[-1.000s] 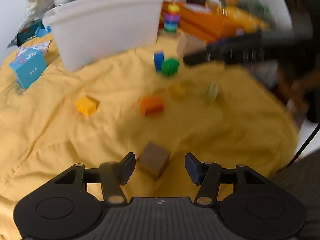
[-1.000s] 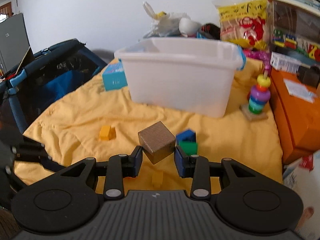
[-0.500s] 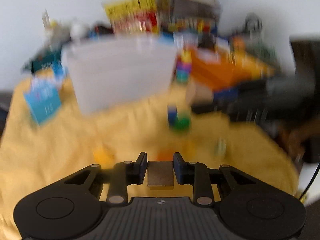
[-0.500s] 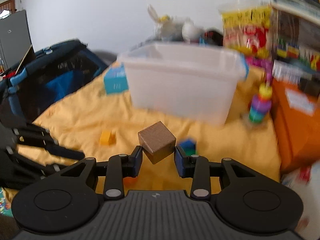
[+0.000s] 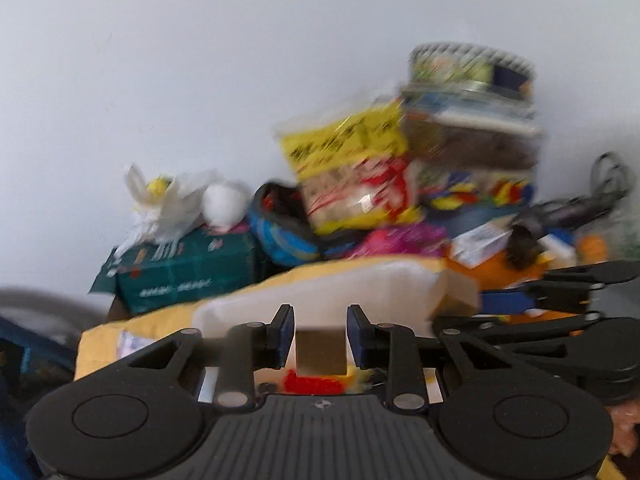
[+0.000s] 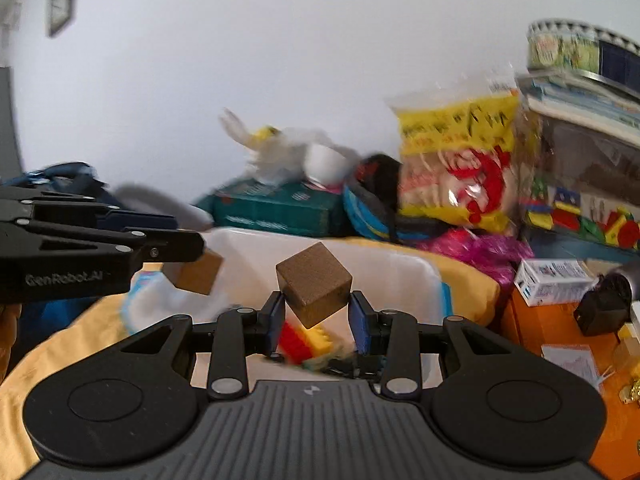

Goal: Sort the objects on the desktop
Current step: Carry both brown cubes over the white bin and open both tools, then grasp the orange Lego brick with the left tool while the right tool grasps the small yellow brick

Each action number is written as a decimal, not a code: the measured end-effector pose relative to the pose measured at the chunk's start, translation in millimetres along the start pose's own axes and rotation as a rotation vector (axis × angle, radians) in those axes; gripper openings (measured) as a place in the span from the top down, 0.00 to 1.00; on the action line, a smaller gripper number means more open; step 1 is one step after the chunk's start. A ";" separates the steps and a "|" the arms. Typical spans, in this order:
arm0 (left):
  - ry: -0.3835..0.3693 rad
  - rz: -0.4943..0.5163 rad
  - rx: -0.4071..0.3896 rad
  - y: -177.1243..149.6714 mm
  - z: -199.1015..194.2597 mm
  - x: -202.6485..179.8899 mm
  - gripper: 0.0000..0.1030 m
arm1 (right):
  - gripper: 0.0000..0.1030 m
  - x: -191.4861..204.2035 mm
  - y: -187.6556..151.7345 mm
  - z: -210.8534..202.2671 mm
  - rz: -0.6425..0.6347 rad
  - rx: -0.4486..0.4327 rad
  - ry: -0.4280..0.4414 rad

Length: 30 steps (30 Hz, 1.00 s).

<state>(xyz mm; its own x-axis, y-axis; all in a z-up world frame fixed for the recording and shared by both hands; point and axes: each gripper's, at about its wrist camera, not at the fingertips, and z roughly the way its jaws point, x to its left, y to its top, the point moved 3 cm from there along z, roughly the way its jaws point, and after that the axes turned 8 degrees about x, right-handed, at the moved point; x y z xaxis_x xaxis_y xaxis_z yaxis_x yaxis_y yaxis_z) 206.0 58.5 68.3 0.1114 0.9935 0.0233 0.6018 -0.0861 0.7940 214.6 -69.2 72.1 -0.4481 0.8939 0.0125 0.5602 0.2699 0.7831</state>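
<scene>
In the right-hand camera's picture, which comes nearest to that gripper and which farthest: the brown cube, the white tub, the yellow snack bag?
1. brown cube, between its fingers.
2. white tub, just beyond, below.
3. yellow snack bag, far back, right, by the wall.

Both the left gripper (image 5: pixel 320 334) and right gripper (image 6: pixel 316 322) are matte black, with ribbed grey centre panels, round side discs, silver pivot screws and blue finger pads (image 6: pixel 275 320). White "GenRobot.AI" lettering marks the left one at nine o'clock.

A yellow snack bag (image 6: pixel 456 168) leans beside stacked books (image 6: pixel 584 96); a wall clock (image 6: pixel 60 6) hangs upper left
</scene>
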 end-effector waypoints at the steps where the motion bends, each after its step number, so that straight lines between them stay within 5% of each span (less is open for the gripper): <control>1: 0.008 -0.012 0.022 0.6 6.2 0.9 0.63 | 0.61 -2.1 1.9 7.5 0.013 0.023 -0.009; 7: -0.037 -0.067 0.022 -22.1 -10.5 5.6 0.47 | 0.57 -6.9 -16.6 4.4 0.033 0.029 0.000; 12: -0.107 -0.043 0.054 -72.0 -43.1 -4.6 0.38 | 0.56 3.7 -58.3 -25.7 -0.006 0.028 0.054; 18: -0.112 0.038 0.200 -160.2 -56.1 -26.6 0.38 | 0.50 25.8 -125.9 -48.8 -0.100 0.112 0.092; 22: -0.129 -0.012 0.310 -205.8 -49.9 -35.1 0.38 | 0.52 43.6 -167.1 -50.0 -0.128 0.227 0.151; 27: -0.167 -0.062 0.380 -233.5 -45.6 -45.3 0.39 | 0.64 71.4 -212.0 -41.0 -0.252 0.360 0.141; 30: -0.170 -0.039 0.379 -235.5 -47.3 -53.8 0.41 | 0.65 79.2 -222.1 -49.1 -0.336 0.317 0.115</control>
<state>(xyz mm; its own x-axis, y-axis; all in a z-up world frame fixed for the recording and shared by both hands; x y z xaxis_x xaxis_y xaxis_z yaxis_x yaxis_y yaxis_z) 20.8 28.9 -91.1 0.1930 0.9728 -0.1281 0.8531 -0.1019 0.5117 20.5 -75.9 -70.3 -0.7050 0.6979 -0.1258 0.5482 0.6489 0.5277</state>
